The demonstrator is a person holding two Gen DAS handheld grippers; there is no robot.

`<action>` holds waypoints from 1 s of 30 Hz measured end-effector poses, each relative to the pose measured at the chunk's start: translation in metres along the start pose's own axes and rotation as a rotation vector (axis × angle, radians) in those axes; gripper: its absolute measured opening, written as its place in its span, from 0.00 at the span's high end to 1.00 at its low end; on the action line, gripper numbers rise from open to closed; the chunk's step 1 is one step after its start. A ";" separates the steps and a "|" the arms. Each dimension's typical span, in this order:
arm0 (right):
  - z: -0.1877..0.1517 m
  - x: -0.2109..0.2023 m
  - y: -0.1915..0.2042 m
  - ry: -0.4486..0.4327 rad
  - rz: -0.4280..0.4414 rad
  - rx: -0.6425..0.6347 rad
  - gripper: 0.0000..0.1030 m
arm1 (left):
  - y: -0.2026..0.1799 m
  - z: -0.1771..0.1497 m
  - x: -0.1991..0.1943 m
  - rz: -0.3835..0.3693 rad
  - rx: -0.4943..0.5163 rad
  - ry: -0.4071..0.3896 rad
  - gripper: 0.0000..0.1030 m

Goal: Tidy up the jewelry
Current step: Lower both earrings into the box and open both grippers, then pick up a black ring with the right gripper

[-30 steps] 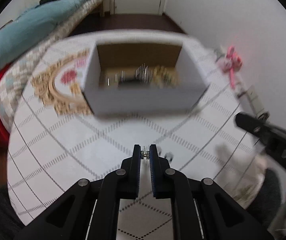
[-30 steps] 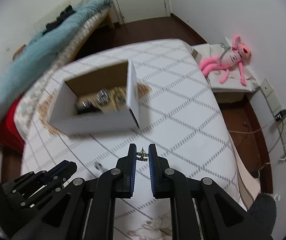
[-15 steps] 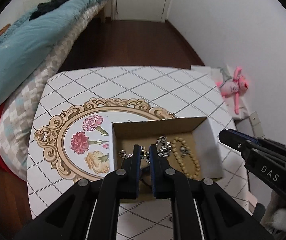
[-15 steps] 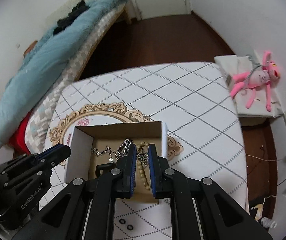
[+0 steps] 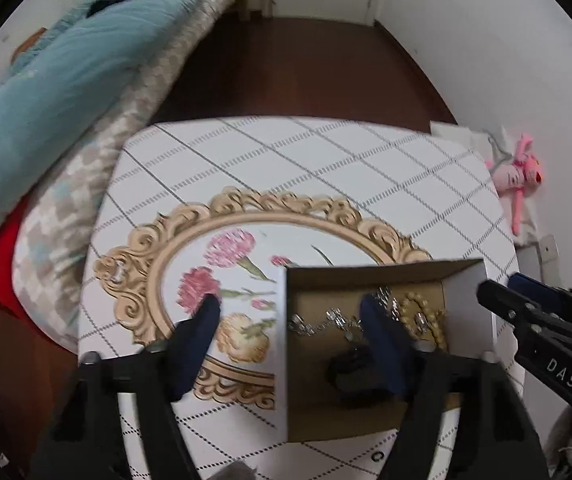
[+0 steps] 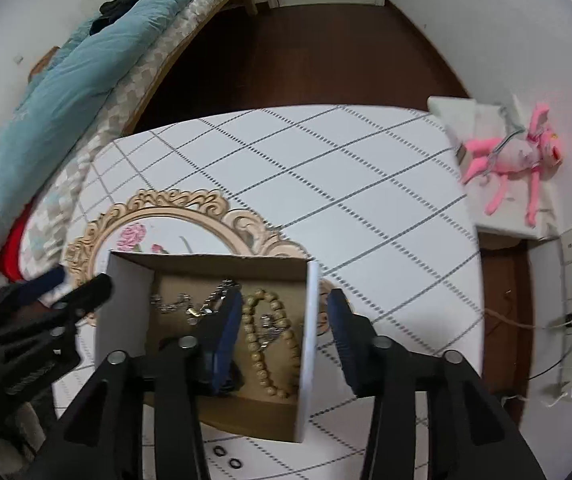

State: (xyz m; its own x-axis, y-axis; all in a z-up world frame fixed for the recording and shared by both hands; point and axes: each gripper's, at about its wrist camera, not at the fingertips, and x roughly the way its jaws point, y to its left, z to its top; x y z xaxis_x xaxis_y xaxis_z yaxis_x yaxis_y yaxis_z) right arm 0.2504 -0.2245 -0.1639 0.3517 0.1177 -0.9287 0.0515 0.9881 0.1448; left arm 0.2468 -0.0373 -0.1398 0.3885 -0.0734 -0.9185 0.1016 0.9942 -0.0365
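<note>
An open cardboard box (image 5: 282, 344) (image 6: 308, 344) stands on the table. It holds a silver chain (image 5: 318, 322) (image 6: 182, 304), a tan bead bracelet (image 5: 426, 318) (image 6: 262, 344) and a dark item (image 5: 346, 368). My left gripper (image 5: 290, 312) is open and empty above the box's left wall, one finger inside and one outside. My right gripper (image 6: 286, 304) is open and empty above the box's right wall, also straddling it. Each gripper shows at the edge of the other's view.
The table (image 6: 326, 184) has a white diamond-pattern cloth with a gold-framed flower print (image 5: 222, 256). Two small black rings (image 6: 226, 456) lie in front of the box. A bed with a blue quilt (image 6: 66, 80) is at left, a pink plush toy (image 6: 514, 156) at right.
Both grippers were shut on small earrings and have opened over the box. The earrings are no longer between the fingers. Both grippers have come lower and closer to the box.
</note>
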 end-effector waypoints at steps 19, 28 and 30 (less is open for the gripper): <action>-0.039 -0.022 0.003 -0.049 -0.164 -0.028 0.00 | 0.006 -0.028 -0.020 0.069 -0.014 -0.070 0.00; -0.070 -0.054 0.011 -0.081 -0.137 -0.031 0.00 | 0.004 -0.059 -0.049 0.105 0.005 -0.099 0.00; -0.088 -0.048 0.012 -0.064 -0.134 -0.041 0.00 | 0.006 -0.074 -0.046 0.114 0.001 -0.089 0.00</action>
State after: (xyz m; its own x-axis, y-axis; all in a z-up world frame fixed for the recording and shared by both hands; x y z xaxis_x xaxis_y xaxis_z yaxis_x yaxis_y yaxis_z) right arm 0.1514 -0.2093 -0.1473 0.4031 -0.0203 -0.9149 0.0644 0.9979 0.0063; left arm 0.1615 -0.0221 -0.1269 0.4768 0.0333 -0.8784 0.0529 0.9964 0.0665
